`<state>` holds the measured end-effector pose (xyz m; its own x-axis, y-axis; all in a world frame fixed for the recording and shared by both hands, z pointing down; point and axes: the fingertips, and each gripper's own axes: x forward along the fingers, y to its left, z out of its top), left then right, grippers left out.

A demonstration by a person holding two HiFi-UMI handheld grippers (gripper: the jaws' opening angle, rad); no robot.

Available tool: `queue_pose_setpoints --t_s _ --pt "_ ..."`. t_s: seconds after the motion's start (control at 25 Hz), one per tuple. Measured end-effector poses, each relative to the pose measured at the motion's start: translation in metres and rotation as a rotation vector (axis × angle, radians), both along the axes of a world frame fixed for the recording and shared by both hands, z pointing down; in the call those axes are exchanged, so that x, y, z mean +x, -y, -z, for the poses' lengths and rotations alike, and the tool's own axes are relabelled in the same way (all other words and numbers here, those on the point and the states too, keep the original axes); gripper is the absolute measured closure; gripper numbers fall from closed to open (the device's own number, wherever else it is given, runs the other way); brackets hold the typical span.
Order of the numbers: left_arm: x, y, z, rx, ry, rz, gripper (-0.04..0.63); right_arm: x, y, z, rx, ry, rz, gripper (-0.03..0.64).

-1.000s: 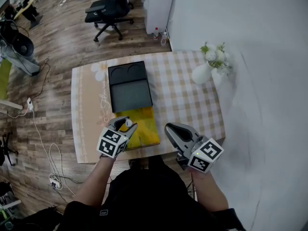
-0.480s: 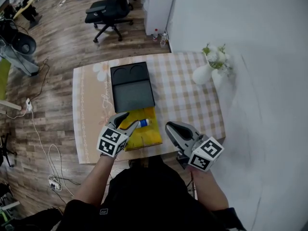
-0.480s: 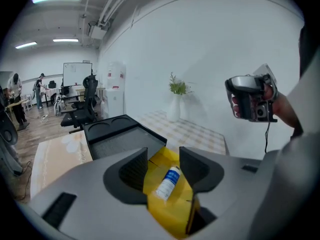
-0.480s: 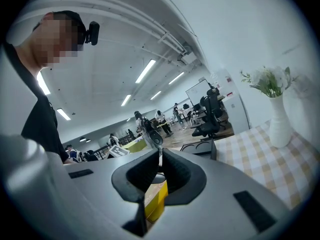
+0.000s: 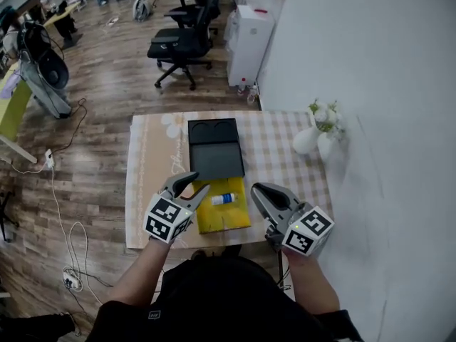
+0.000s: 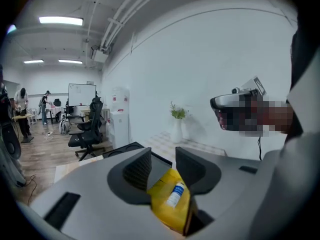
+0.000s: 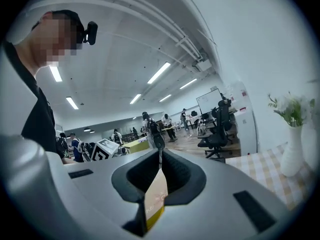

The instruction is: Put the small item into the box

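Note:
A small white bottle with a blue label lies on its side in the open yellow box at the table's near edge. My left gripper hovers just left of and above the box, open. Its jaws have just been closing, and nothing is between them. In the left gripper view the bottle and the yellow box show below the left gripper. My right gripper hangs to the right of the box, shut and empty; in its own view the right gripper has its tips together.
A black tray with two round recesses lies just beyond the yellow box on the checked tablecloth. A white vase of flowers stands at the table's far right by the wall. An office chair and a white cabinet stand beyond the table.
The bottle came out of the left gripper's jaws and now lies in the yellow box. The left gripper has lifted off the box. The right gripper rose a little.

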<state>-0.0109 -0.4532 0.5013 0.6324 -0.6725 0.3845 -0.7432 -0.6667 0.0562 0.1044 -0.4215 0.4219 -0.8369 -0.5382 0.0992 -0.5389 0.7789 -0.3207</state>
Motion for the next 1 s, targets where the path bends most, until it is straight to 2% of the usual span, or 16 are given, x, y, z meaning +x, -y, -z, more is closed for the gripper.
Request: queue_pose_setpoints --t_s 0.28,0.52,0.8,1.0 --pt "-0.033 -0.026 0.041 0.073 -0.04 0.031 0.485 -0.015 -0.014 0.027 0.082 -0.032 -0.032 0.578" --pt "-0.053 -0.051 0.066 0.124 -0.057 0.017 0.532 -0.02 -0.038 0.046 0.155 -0.054 -0.077 0.58" --pt "-0.06 -0.065 0.09 0.15 -0.111 0.011 0.554 -0.024 -0.057 0.057 0.193 -0.049 -0.095 0.581" --pt "-0.058 -0.07 0.098 0.168 -0.116 0.04 0.565 -0.018 -0.066 0.069 0.249 -0.047 -0.106 0.581"
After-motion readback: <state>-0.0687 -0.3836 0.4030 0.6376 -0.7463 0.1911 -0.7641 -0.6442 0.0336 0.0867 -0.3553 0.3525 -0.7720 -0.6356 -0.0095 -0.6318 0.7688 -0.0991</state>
